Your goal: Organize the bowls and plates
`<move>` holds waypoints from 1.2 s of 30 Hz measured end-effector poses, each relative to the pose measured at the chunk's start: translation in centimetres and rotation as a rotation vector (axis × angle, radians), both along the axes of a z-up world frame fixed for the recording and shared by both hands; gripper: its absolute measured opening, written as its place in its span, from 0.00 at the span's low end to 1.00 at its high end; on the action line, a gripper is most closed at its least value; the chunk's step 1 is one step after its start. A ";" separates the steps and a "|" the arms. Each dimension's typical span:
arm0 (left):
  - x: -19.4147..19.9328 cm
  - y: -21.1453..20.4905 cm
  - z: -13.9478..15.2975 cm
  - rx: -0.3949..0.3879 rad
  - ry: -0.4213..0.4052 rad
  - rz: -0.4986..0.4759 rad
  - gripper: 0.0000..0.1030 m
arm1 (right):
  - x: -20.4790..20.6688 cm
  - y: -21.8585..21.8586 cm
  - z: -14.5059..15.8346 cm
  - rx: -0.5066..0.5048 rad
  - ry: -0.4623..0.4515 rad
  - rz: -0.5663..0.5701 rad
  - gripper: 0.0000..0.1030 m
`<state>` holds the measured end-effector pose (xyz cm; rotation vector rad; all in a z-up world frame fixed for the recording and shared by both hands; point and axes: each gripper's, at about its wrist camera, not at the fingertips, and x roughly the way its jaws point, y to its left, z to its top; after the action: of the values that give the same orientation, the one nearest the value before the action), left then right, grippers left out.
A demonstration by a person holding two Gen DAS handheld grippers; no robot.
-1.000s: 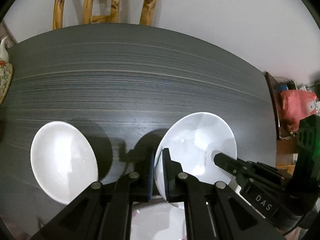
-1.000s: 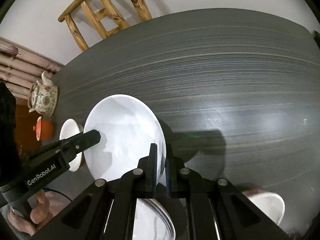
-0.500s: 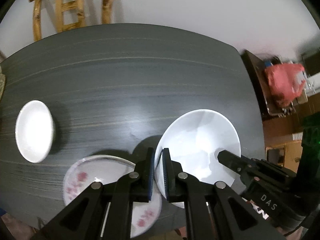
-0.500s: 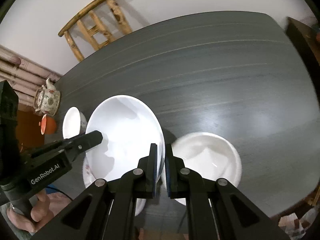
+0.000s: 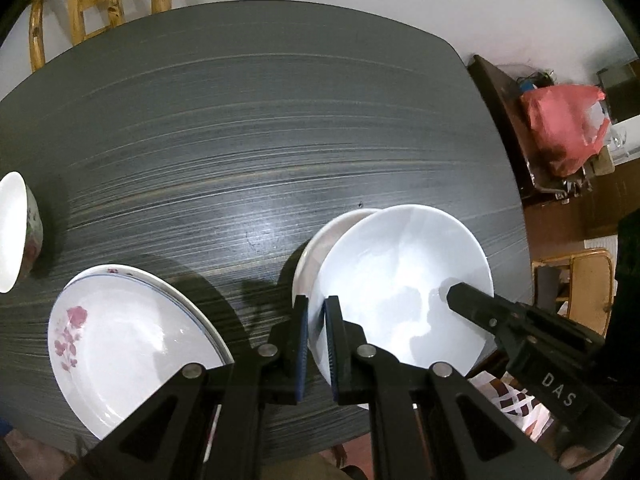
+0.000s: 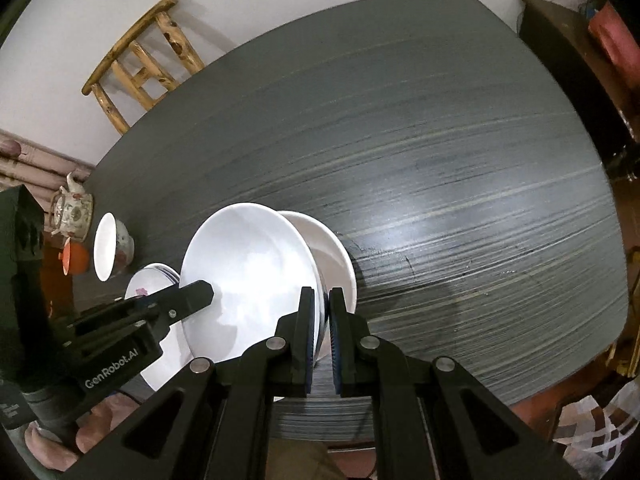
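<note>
gripping opposite rims of a white plate [image 5: 404, 280], the left gripper [image 5: 316, 344] and right gripper [image 6: 324, 340] have jaws narrowed onto it; the plate hangs tilted just above a second white plate [image 6: 332, 256] on the dark table [image 5: 256, 128]; a floral plate [image 5: 132, 340] lies nearby.

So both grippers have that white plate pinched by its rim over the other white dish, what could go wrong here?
1. The left gripper and right gripper clamp only the thin rim of the white plate; it could slip or tilt out.
2. It hangs just above the lower white dish, so a fast drop could chip both.
3. That stack sits near the table edge, where a nudge might tip it off.
</note>
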<state>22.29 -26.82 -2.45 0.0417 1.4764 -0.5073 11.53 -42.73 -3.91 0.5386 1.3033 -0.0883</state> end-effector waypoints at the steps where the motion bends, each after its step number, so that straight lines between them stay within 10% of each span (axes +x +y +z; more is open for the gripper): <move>1: -0.1 -0.1 -0.1 0.008 -0.007 -0.005 0.08 | 0.0 0.0 -0.2 0.001 0.002 0.000 0.08; 36: -1.1 -2.3 -0.9 0.097 -0.120 -0.065 0.08 | 0.0 -0.9 -2.5 0.007 0.014 -0.003 0.11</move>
<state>21.20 -29.10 -3.38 0.1941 1.3846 -0.4779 11.54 -43.61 -6.39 0.5466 1.3167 -0.0897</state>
